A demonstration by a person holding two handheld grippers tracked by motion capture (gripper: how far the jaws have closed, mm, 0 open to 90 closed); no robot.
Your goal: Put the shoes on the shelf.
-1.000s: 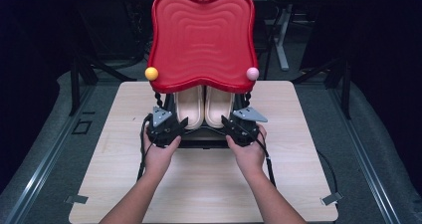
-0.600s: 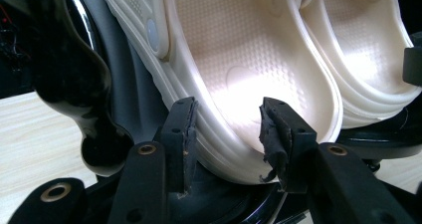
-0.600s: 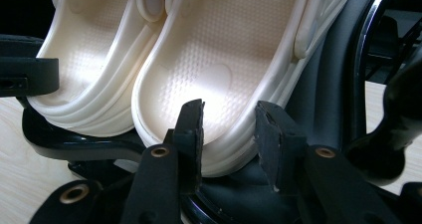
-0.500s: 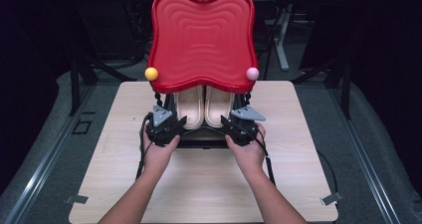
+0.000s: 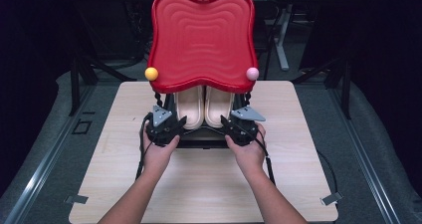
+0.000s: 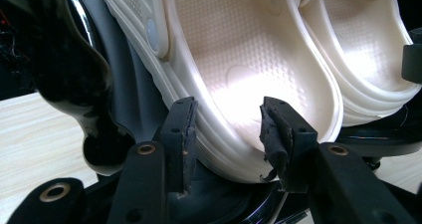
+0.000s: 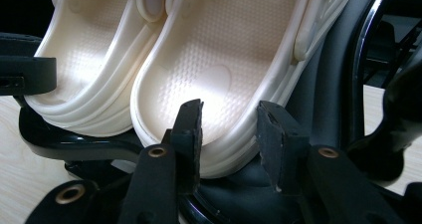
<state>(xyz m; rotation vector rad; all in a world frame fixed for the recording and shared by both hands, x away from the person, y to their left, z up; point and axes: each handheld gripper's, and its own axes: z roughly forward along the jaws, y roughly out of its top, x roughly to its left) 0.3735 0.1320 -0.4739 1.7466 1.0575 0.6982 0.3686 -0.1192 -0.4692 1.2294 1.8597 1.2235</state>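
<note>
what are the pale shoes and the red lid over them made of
Clogs: likely soft moulded foam or rubber, matte cream, with a fine dimpled footbed and ridged sides. Lid: probably hard plastic, smooth, with moulded wavy ridges and a slight sheen.

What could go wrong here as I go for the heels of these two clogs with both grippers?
1. The left gripper straddles the left clog heel rim with one worn pad peeling; the grip may slip.
2. The right gripper also only straddles the right clog heel; uneven pulls could jam the touching clogs.
3. The red lid stands open overhead; lifting could bump it.
</note>
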